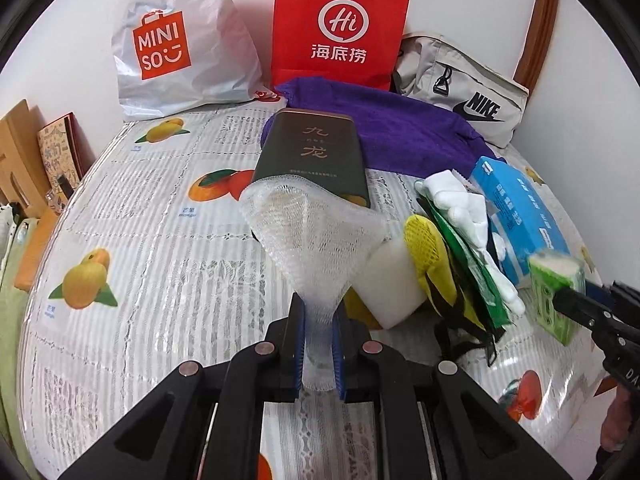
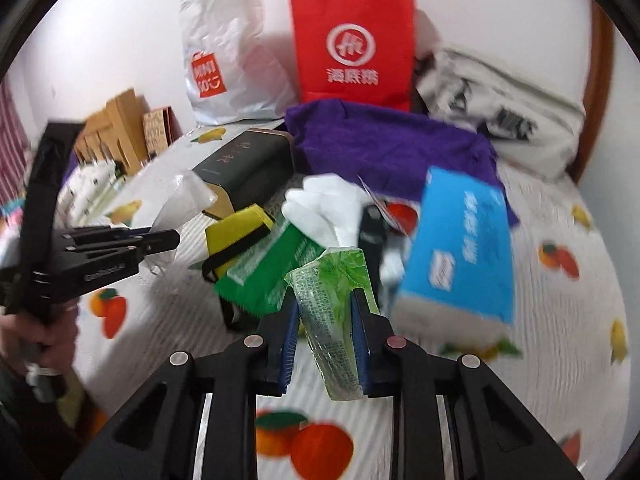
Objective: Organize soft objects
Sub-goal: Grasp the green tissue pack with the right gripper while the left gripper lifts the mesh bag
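My left gripper [image 1: 318,312] is shut on a white mesh net pouch [image 1: 316,232] and holds it up over the table; it also shows in the right wrist view [image 2: 184,200]. My right gripper [image 2: 325,304] is shut on a green tissue pack [image 2: 332,300], seen too in the left wrist view [image 1: 554,288]. In front lie a white sponge block [image 1: 390,284], a yellow mesh sponge [image 1: 430,256], a green packet [image 2: 272,272], white gloves [image 2: 324,208], a blue tissue box [image 2: 460,248] and a purple towel [image 1: 400,128].
A dark tin box [image 1: 312,156] lies mid-table on the fruit-print tablecloth [image 1: 140,240]. A Miniso bag [image 1: 176,40], a red paper bag [image 1: 340,24] and a Nike pouch [image 1: 464,88] stand against the back wall. Cardboard items [image 1: 28,160] stand at the left edge.
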Tool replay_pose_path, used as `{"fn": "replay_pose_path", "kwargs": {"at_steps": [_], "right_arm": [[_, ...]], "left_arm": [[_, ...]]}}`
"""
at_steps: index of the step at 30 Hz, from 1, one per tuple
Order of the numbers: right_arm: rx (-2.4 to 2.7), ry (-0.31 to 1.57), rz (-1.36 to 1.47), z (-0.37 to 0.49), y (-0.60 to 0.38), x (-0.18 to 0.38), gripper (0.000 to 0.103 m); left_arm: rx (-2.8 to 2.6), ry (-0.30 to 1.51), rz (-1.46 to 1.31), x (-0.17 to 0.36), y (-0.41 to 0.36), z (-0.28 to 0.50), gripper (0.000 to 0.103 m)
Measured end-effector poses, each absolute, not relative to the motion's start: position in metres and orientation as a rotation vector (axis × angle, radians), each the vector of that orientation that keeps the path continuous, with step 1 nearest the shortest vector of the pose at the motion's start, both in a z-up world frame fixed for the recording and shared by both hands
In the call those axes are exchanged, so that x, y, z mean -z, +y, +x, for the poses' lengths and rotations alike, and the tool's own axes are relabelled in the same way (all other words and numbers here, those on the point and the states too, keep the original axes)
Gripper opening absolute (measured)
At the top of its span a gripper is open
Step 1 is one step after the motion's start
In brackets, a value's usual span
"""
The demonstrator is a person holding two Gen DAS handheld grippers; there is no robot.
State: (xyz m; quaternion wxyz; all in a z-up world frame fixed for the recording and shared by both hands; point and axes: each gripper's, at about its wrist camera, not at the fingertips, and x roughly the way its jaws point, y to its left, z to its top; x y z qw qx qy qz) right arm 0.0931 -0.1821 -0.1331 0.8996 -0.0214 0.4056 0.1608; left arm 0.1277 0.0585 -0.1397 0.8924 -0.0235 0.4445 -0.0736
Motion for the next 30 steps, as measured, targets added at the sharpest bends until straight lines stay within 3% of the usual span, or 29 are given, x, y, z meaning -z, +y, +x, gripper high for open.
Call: {"fn": "replay_pose_path", "kwargs": {"at_steps": [6,12,30], "right_arm": [[-0.248,0.944,-0.012,0.09,-0.203,0.158,0.03],[-0.21,0.948,-0.039,0.093,-0.201,0.169,0.026],[-0.204,0.92,0.023,0.082,-0.234,0.141,0.023]], "left_arm": [[0.143,0.969,-0.03,0.156,0.055,0.118,0.012],[0.13,0.975,-0.033,0.156,0.059,0.119,0.01],[0.121,0.94,-0.055,0.119,0.061,0.117,0.009]]}}
